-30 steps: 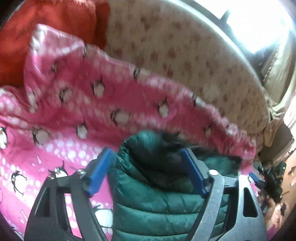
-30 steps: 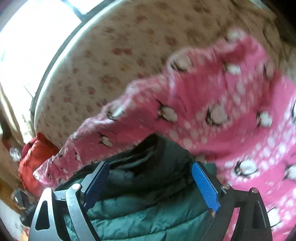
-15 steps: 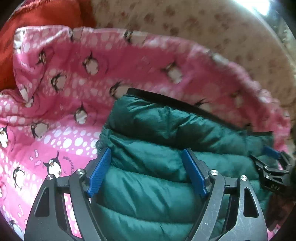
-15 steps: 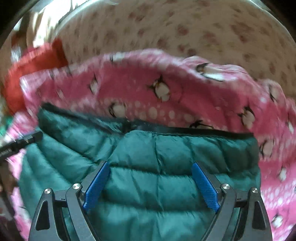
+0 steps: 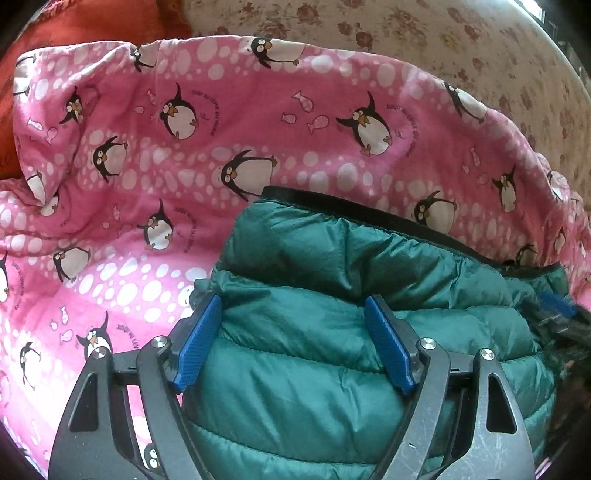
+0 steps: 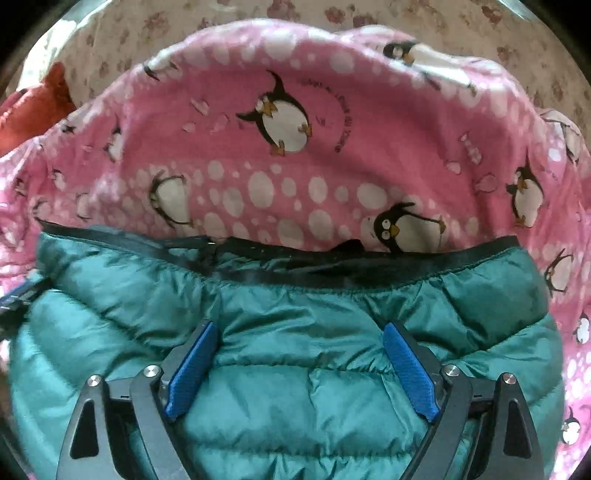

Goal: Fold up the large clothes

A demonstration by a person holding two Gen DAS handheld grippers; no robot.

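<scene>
A dark green quilted puffer jacket (image 5: 332, 295) lies on a pink penguin blanket, its black-trimmed hem (image 5: 354, 210) at the far side. My left gripper (image 5: 293, 325) is open, its blue pads spread wide over the jacket's left part, with the puffy fabric bulging between them. My right gripper (image 6: 301, 350) is open too, low over the jacket (image 6: 295, 302) just short of the black hem (image 6: 369, 264). The right gripper's blue tip shows at the right edge of the left wrist view (image 5: 554, 302).
The pink penguin blanket (image 5: 184, 147) (image 6: 295, 166) covers a bed with a beige floral sheet (image 5: 461, 44). An orange-red cloth (image 5: 92, 22) lies at the far left; it also shows in the right wrist view (image 6: 33, 110).
The jacket was lifted and bunched a second ago; it now lies spread flat on the blanket. Both grippers have come down over it and stay open.
</scene>
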